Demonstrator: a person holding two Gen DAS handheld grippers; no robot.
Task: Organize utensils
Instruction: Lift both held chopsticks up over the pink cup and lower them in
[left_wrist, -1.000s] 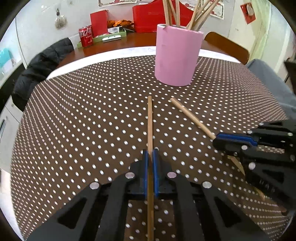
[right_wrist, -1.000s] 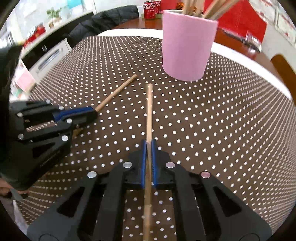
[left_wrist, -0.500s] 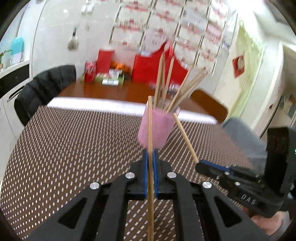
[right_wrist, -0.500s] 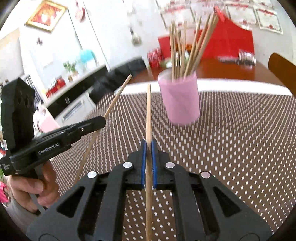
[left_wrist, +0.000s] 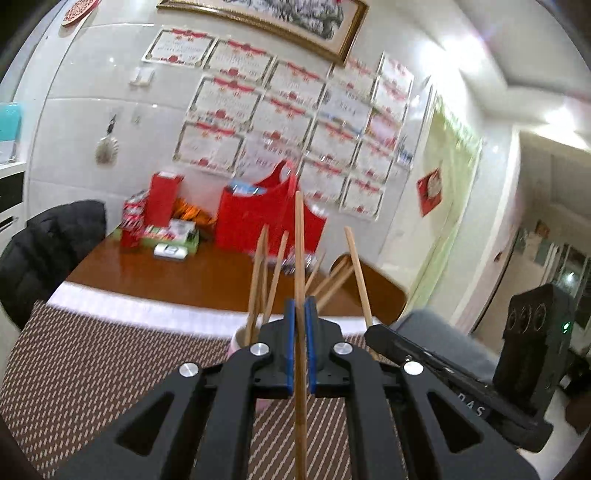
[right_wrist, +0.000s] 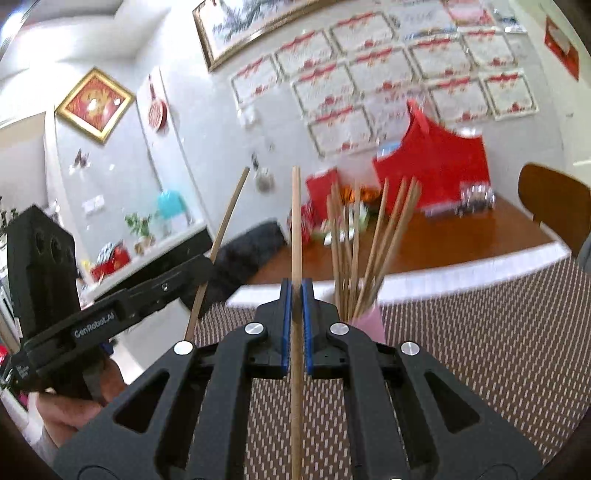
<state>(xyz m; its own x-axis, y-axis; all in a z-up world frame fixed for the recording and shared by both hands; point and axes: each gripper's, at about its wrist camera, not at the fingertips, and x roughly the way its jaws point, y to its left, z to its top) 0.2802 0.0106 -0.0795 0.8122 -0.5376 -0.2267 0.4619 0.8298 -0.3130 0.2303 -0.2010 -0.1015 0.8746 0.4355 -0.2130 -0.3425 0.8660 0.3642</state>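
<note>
My left gripper (left_wrist: 300, 308) is shut on a wooden chopstick (left_wrist: 299, 251) that sticks up and forward between its blue pads. My right gripper (right_wrist: 295, 288) is likewise shut on a second chopstick (right_wrist: 296, 221). Both are held high above the dotted brown tablecloth (left_wrist: 92, 362). The pink holder (right_wrist: 369, 323) with several chopsticks (right_wrist: 373, 240) stands just behind and below the jaws; in the left wrist view only its rim (left_wrist: 240, 338) peeks out beside the left finger. The right gripper (left_wrist: 373, 334) with its chopstick (left_wrist: 356, 269) appears at the right of the left wrist view, and the left gripper (right_wrist: 205, 267) with its chopstick (right_wrist: 229, 218) at the left of the right wrist view.
Beyond the cloth lies the bare wooden table (left_wrist: 177, 273) with a red bag (left_wrist: 258, 218), red cartons (left_wrist: 135, 229) and small boxes. A dark jacket (left_wrist: 48, 251) hangs over a chair at the left. A wooden chair back (right_wrist: 554, 206) stands at the right. A hand (right_wrist: 74, 410) grips the left tool.
Both grippers rose from the tablecloth with their chopsticks and tilted up towards level. The pink holder dropped from full view to mostly hidden behind the jaws; the wall now fills the frames.
</note>
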